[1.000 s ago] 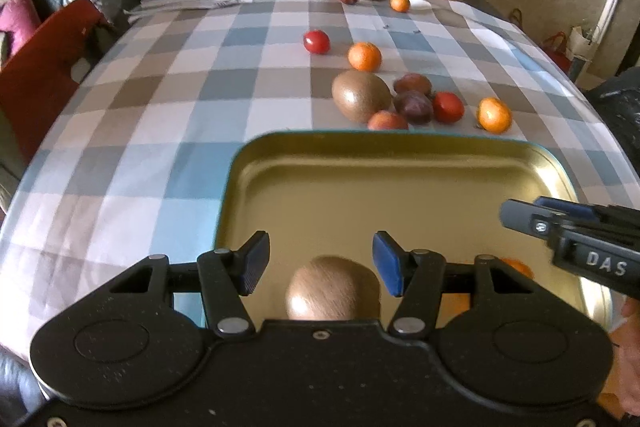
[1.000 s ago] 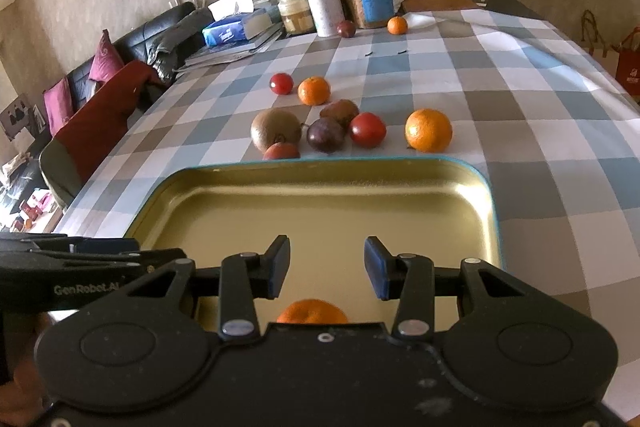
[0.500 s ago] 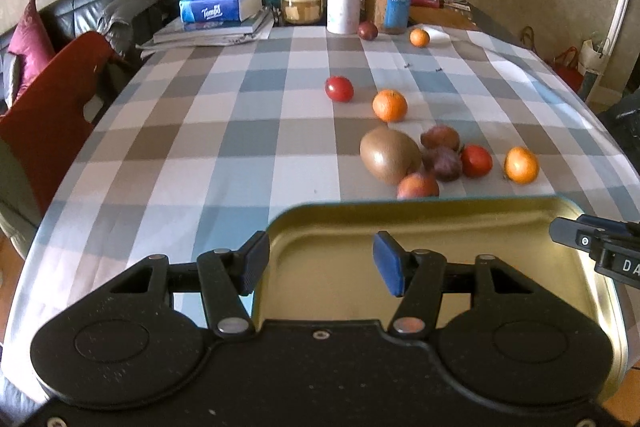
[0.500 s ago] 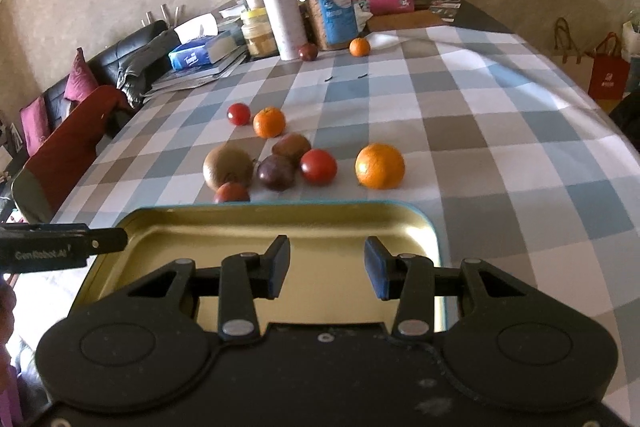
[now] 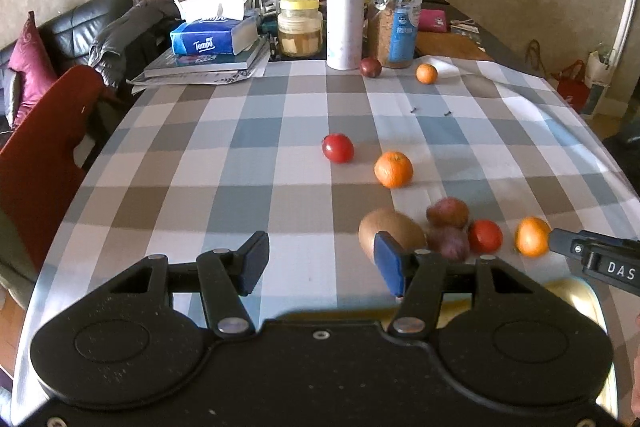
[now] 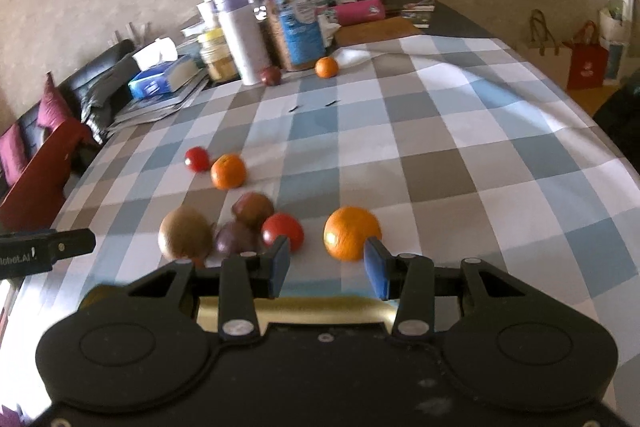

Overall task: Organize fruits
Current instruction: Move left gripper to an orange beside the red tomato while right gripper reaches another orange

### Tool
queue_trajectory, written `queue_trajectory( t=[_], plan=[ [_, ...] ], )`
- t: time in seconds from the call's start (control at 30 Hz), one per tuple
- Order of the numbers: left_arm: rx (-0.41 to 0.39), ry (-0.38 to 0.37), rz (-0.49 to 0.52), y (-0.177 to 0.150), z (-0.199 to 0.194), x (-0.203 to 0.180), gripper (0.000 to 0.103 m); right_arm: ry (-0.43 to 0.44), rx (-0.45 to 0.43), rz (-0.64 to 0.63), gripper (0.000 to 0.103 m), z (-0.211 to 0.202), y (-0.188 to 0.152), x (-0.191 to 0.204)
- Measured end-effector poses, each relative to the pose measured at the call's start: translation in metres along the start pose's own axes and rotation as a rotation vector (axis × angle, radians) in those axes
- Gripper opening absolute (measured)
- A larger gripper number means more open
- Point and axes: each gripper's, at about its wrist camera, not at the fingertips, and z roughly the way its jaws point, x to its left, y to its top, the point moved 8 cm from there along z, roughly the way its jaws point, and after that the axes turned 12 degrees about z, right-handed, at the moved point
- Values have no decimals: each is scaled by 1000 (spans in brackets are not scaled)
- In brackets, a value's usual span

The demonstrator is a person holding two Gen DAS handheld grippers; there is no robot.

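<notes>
Loose fruit lies on the checked tablecloth: a brown kiwi (image 5: 390, 231), a reddish plum (image 5: 447, 213), a dark plum (image 5: 449, 242), a red tomato (image 5: 485, 235) and an orange (image 5: 531, 237) in a cluster, with another tomato (image 5: 338, 148) and orange (image 5: 393, 169) farther off. My left gripper (image 5: 320, 263) is open and empty, left of the kiwi. My right gripper (image 6: 327, 263) is open and empty, just before a large orange (image 6: 352, 233). The gold tray (image 6: 312, 307) shows only as a rim under the gripper.
At the far end stand a white bottle (image 5: 345, 17), a glass jar (image 5: 396, 15), a yellow-lidded jar (image 5: 300, 27), a tissue box (image 5: 214, 35) on books, a dark plum (image 5: 370, 67) and a small orange (image 5: 426, 73). A red chair (image 5: 40, 155) stands left.
Both grippers rose and pulled back from the tray, leaving a kiwi and an orange in it. The tray has dropped almost out of view and the fruit cluster now sits just ahead.
</notes>
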Motion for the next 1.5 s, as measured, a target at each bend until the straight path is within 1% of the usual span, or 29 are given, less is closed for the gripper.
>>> queue_trajectory(
  t=[0.13, 0.27, 0.33, 0.43, 0.57, 0.77, 0.9, 1.0, 1.13, 1.2, 1.23, 1.27, 1.37, 1.5],
  plan=[
    [21, 18, -19, 13, 18, 2, 63, -40, -24, 13, 45, 12, 17, 2],
    [47, 31, -43, 22, 35, 6, 63, -42, -18, 45, 45, 23, 29, 5],
    [61, 20, -66, 27, 43, 8, 63, -36, -14, 47, 45, 27, 33, 9],
    [81, -2, -112, 34, 53, 11, 63, -32, 0, 32, 45, 37, 35, 19],
    [86, 8, -145, 41, 65, 12, 63, -23, 28, 26, 45, 53, 37, 32],
    [101, 6, -150, 45, 83, 10, 63, -15, 51, 18, 45, 77, 38, 47],
    [112, -3, -151, 49, 96, 9, 63, -39, 39, 16, 45, 85, 39, 44],
    [119, -9, -153, 54, 106, 8, 63, -28, 50, 42, 45, 89, 38, 41],
    [111, -20, -177, 61, 116, 9, 63, -30, 35, 41, 45, 94, 38, 41],
    [100, -24, -198, 63, 120, 9, 67, -28, 29, 49, 45, 96, 38, 40],
    [91, -23, -206, 64, 122, 9, 70, -26, 28, 57, 45, 97, 38, 39],
    [79, -20, -212, 65, 123, 9, 71, -24, 29, 65, 45, 98, 37, 38],
    [64, -11, -192, 66, 128, 7, 71, -28, 30, 70, 45, 100, 36, 34],
    [72, -17, -188, 63, 136, 6, 71, -41, 14, 83, 45, 99, 39, 29]
  ],
)
